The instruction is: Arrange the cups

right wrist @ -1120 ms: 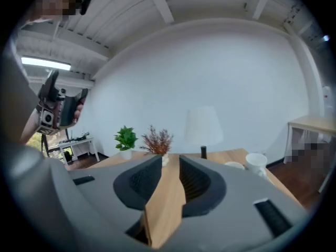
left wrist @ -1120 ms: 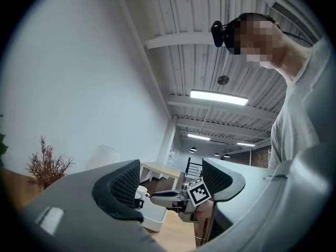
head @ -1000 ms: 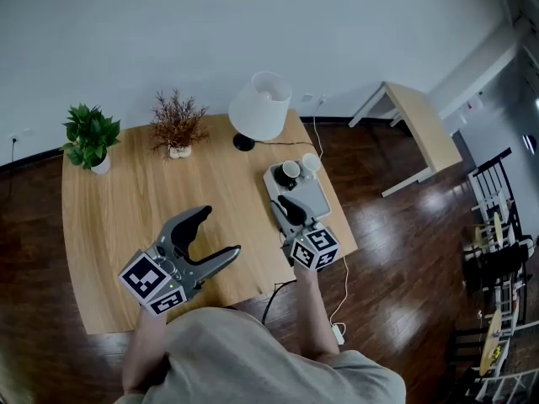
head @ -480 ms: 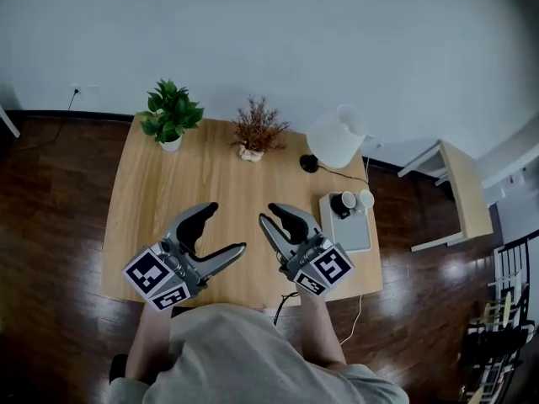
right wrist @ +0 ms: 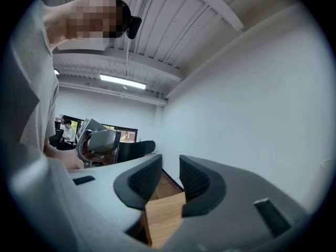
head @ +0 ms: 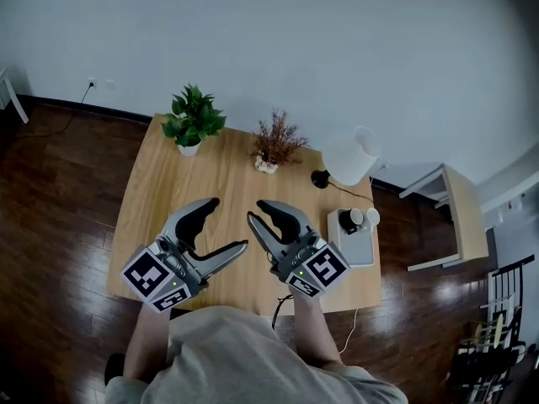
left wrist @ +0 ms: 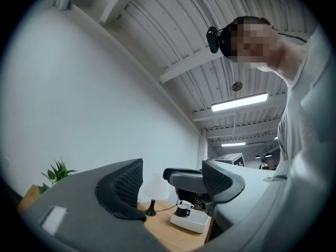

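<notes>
Wooden bench holds black cup and white cup on a tray at its right end, nearer the right gripper, narrowly parted and empty, than the left gripper, spread wide, empty.

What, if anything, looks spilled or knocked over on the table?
Nothing stands out. The black cup and white cup stand upright on the tray, the lamp, green plant and dried plant stand too, and no spill shows.
</notes>
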Tool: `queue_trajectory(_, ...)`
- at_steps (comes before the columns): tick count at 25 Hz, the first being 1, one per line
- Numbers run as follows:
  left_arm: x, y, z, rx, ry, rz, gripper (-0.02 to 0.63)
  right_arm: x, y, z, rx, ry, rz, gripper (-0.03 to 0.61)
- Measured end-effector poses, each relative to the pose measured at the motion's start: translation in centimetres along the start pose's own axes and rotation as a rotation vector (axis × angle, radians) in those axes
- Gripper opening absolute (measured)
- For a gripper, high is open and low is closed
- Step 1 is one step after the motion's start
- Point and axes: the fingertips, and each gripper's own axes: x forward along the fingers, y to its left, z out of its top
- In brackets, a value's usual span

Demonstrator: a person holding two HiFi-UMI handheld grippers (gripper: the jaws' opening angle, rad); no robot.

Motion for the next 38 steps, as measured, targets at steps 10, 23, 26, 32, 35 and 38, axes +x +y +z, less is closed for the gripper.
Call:
queue_trajectory(10,-1.1,1.2,1.9,-0.053,-0.069,-0.072,0.36,1.6,1.1,0.2,0.006,0.049,-0.027,0.095)
queue_trajectory(23,-3.7,4.3,1.7,-0.165,-0.151,-0.134,0.36,5.2,3.4,-0.6,0.011,0.127,-0.071,0.094)
queue_trajectory(26,-3.1,4.2,1.4,-0.181,-0.154,-0.15,0.36,5.2,3.4,-1.1,0.004,0.14,-0.079,0.094)
queue_trajectory(32,-1.3,3.5,0.6,-0.162,-0.144,-0.138,0.36,3.7,2.2,-1.4,-0.005,0.106,-0.07,0.089)
queue_trajectory(35,0.0,2.7,-0.2,-0.169,-0.112,-0.106,0.36,2.1,1.2,-1.3,0.005,0.072,-0.056,0.08)
queue_trajectory(38,1.0,2.4,-0.7,-0.167,-0.066,-0.077,0.36,1.0,0.0,-1.3,0.027,0.01,-0.05,0.08)
